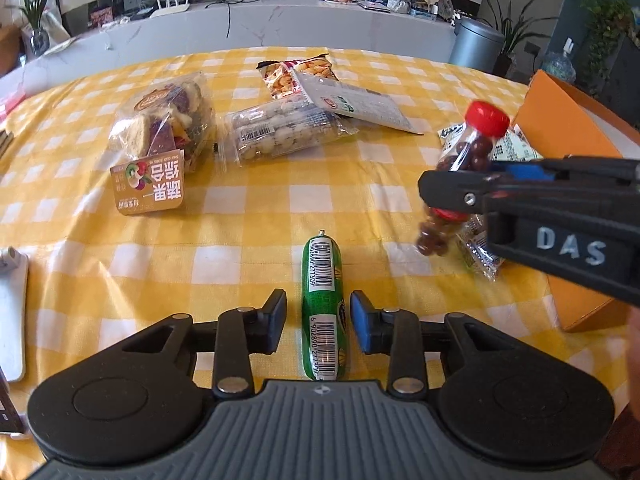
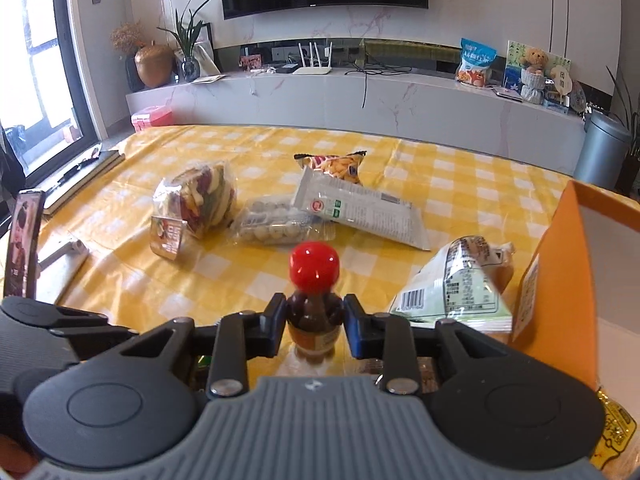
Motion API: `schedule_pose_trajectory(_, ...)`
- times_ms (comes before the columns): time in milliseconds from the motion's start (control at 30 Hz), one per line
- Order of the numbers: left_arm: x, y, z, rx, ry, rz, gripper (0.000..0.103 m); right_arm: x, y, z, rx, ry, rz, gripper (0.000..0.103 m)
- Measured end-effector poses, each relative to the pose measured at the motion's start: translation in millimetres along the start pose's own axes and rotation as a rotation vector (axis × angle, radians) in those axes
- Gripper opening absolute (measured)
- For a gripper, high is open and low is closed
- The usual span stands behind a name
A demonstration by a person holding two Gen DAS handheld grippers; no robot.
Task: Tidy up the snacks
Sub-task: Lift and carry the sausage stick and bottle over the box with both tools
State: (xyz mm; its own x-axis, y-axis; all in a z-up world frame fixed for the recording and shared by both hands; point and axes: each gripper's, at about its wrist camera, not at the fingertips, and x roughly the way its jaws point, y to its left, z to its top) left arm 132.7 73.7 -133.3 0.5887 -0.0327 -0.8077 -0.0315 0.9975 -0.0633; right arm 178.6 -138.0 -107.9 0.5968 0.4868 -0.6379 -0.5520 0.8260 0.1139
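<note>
Snacks: your right gripper [image 2: 313,322] clamped the red-capped clear bottle of brown balls [image 2: 315,292] beside the orange cardboard box [image 2: 560,280] | left gripper [image 1: 319,322] stood narrow astride the green sausage stick [image 1: 322,308], pads not touching | most packets remained on the yellow checked tablecloth [image 1: 240,240].

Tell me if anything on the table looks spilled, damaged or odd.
Nothing spilled or torn. The white packet lies askew, overlapping the clear nut bag and the chip bag; the snacks are simply scattered.
</note>
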Motion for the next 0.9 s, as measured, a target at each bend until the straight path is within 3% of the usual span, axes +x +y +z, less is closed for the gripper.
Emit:
schedule_pose_trajectory(100, -2, 0, -2, 0.001, -0.007, 0.007, 0.025, -8, -1, 0, 0.017, 0.02, 0.016, 0.029)
schedule_pose_trajectory(233, -13, 3, -6, -0.062, -0.017, -0.038, 0.025, -20, -3, -11, 0.045, 0.043, 0.026, 0.029)
schedule_pose_trajectory(433, -47, -11, -5, -0.043, -0.075, -0.063, 0.025, -50, -7, -27, 0.08, 0.027, 0.018, 0.029)
schedule_pose_trajectory(633, -83, -29, 8, -0.024, -0.154, -0.118, 0.025, -96, -19, -29, 0.129, -0.053, 0.015, 0.029)
schedule_pose_trajectory(800, -108, -51, 21, 0.018, -0.225, -0.17, 0.025, -145, -35, -20, 0.166, -0.168, 0.004, 0.029)
schedule_pose_trajectory(900, -117, -66, 30, 0.059, -0.251, -0.212, 0.025, -170, -46, -15, 0.172, -0.219, -0.042, 0.029)
